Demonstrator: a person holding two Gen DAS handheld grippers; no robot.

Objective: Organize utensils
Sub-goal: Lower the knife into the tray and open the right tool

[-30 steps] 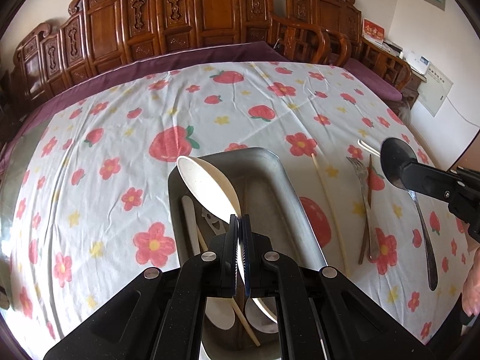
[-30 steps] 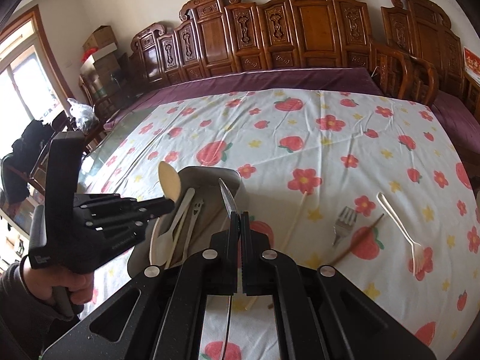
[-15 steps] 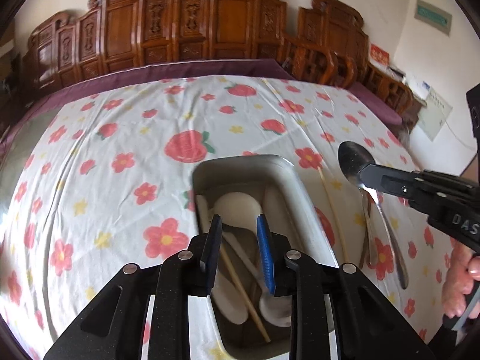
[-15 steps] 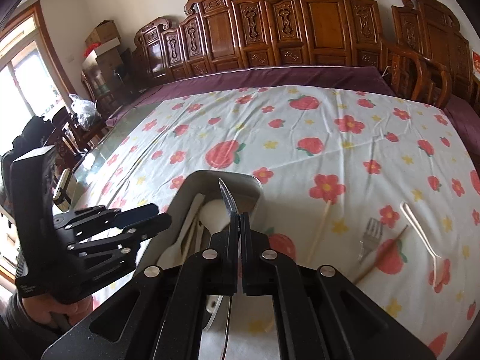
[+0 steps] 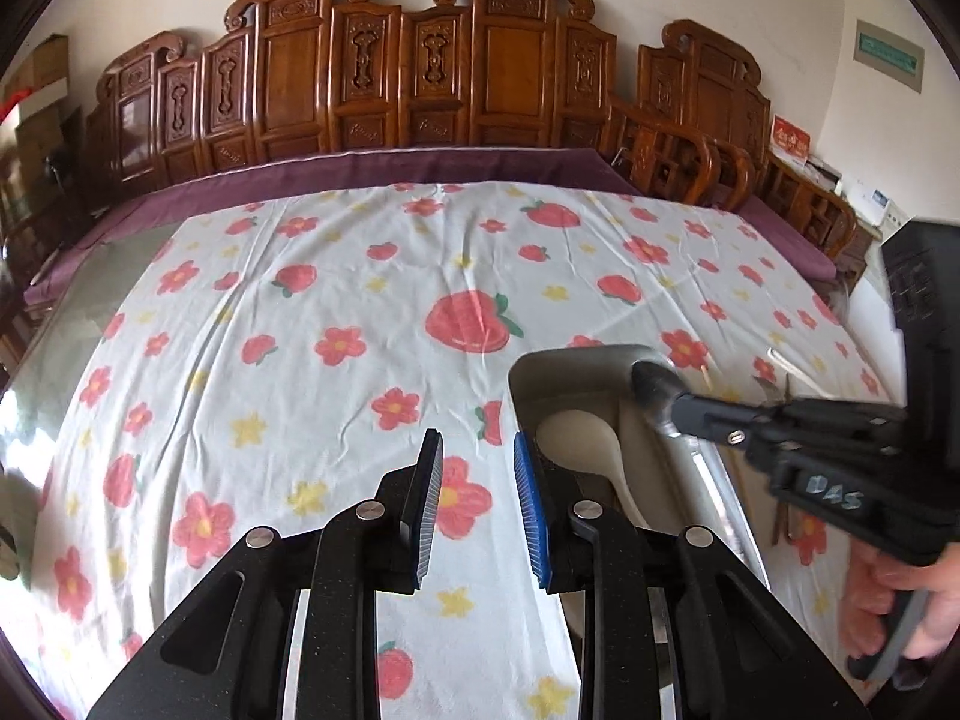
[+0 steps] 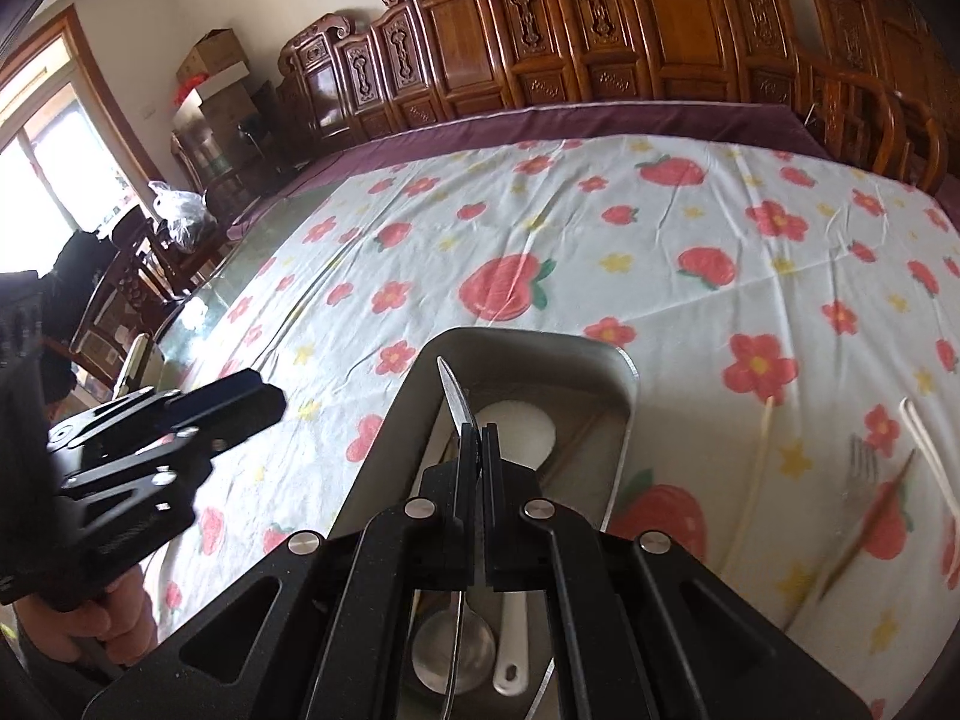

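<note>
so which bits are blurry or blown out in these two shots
Left wrist view: the right gripper and its metal spoon smear with motion blur, the left gripper stays sharp. Right wrist view: the window is blown out white, and the fork on the tablecloth is blurred.

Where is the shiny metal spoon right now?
The metal spoon is pinched in the right gripper, held over the steel tray, just above the white spoon lying inside.

Strawberry-print tablecloth (image 6: 660,252) over table, metal tray (image 6: 624,372), fork (image 6: 861,468), chopsticks (image 6: 756,480) lying on it
</note>
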